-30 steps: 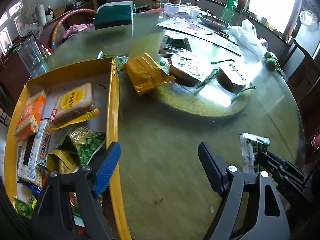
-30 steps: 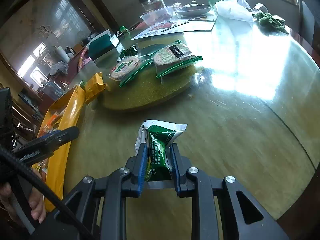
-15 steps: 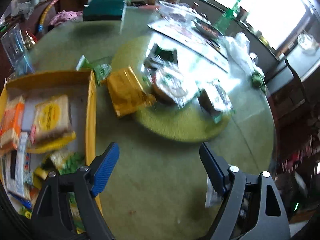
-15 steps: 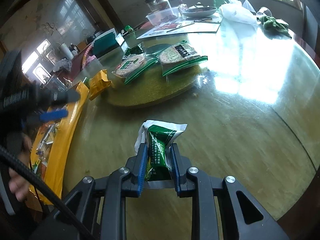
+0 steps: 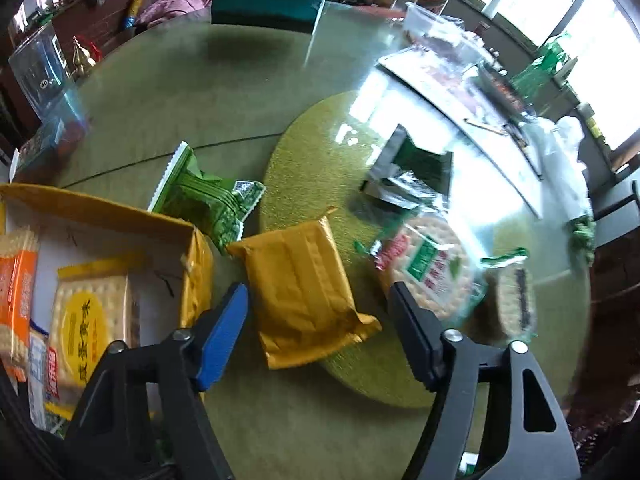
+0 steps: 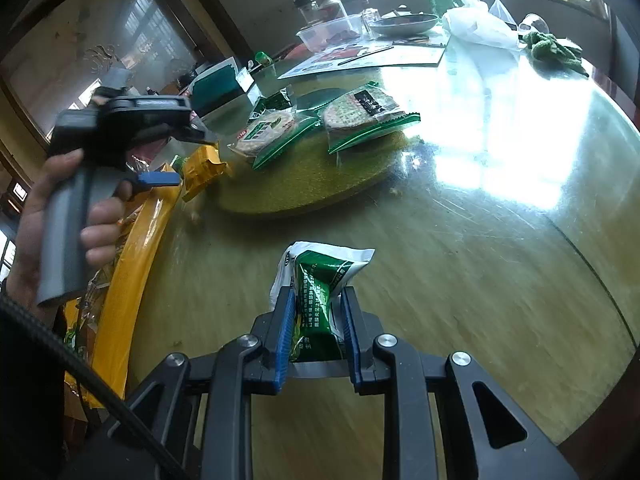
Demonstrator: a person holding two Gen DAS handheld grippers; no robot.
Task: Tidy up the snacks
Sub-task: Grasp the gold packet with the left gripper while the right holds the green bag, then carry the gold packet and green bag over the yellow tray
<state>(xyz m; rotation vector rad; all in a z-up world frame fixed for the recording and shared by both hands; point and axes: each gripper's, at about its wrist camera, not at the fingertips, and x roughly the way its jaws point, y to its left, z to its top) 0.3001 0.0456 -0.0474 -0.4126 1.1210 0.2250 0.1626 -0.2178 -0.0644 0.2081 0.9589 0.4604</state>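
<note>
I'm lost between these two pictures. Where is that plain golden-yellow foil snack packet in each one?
Left wrist view: the golden-yellow foil snack packet lies low in the centre, half on the round green mat, just beyond the gripper's fingers.
Right wrist view: the packet shows small at middle left, at the mat's left edge.
Shared landmark: the yellow cardboard tray beside it.

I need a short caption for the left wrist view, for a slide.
Left hand-held gripper, jaws closing, above an orange-yellow snack packet beside the yellow box of snacks.
</note>
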